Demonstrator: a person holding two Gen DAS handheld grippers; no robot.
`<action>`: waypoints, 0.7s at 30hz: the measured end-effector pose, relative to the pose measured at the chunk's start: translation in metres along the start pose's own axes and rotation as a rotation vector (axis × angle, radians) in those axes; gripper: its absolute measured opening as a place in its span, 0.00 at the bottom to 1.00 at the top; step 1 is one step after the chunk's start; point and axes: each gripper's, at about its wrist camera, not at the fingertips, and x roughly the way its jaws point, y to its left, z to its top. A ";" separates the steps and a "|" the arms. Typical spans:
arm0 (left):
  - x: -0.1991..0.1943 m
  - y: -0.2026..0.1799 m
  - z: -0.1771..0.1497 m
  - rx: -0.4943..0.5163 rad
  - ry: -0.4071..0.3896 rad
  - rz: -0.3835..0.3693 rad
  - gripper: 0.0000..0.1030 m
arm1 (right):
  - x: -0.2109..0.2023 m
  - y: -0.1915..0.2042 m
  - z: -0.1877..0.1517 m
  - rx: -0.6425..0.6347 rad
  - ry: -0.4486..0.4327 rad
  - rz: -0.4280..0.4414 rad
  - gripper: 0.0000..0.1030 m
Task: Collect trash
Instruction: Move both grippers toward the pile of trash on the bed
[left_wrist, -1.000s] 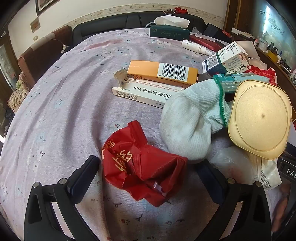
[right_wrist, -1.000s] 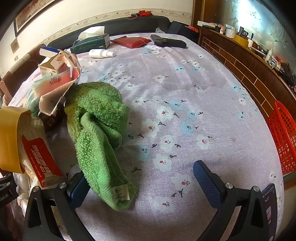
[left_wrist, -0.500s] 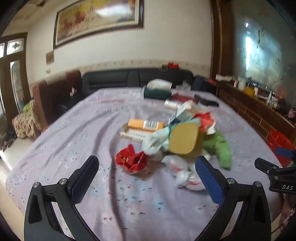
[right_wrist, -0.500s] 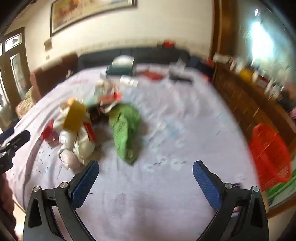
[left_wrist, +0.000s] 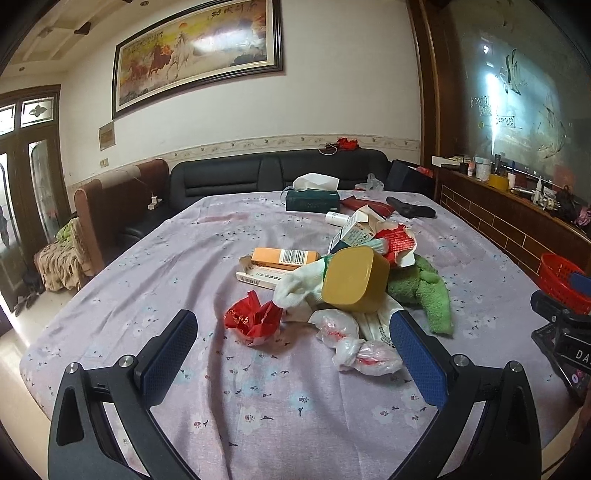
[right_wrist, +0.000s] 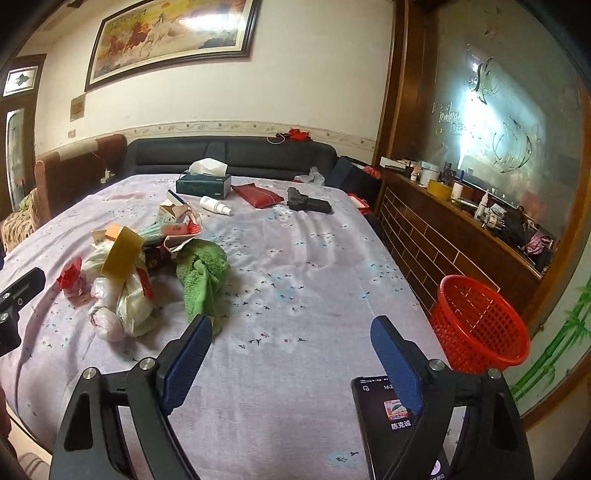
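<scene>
A pile of trash lies on the purple flowered tablecloth (left_wrist: 155, 280): a crumpled red wrapper (left_wrist: 255, 321), a white sock (left_wrist: 295, 288), a yellow lid (left_wrist: 354, 278), knotted white plastic bags (left_wrist: 351, 343), a green towel (left_wrist: 424, 291) and flat medicine boxes (left_wrist: 284, 256). My left gripper (left_wrist: 291, 315) hovers open in front of the pile, nothing between its fingers. My right gripper (right_wrist: 291, 320) hangs over bare cloth right of the green towel (right_wrist: 203, 277); its jaws are closing with nothing between them. A red mesh basket (right_wrist: 476, 321) stands off the table's right edge.
A phone (right_wrist: 391, 417) lies at the table's near right corner. At the far end are a tissue box (right_wrist: 203, 184), a white bottle (right_wrist: 216, 206), a red pouch (right_wrist: 260, 195) and a black pistol-shaped object (right_wrist: 308, 203). A dark sofa (right_wrist: 229, 155) and a wooden counter (right_wrist: 461, 229) border the table.
Both grippers have pulled back and upward from the pile, so the whole table and room now show. The right jaws stand narrower than before.
</scene>
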 end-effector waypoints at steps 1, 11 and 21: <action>0.000 0.000 0.000 0.002 -0.001 -0.002 1.00 | 0.000 0.000 0.000 0.000 0.000 0.000 0.85; 0.004 -0.006 -0.002 0.015 0.006 -0.015 1.00 | -0.002 0.000 0.002 -0.001 -0.010 -0.004 0.84; 0.008 -0.007 -0.003 0.028 0.016 -0.028 1.00 | -0.001 0.006 0.001 -0.018 -0.003 -0.003 0.82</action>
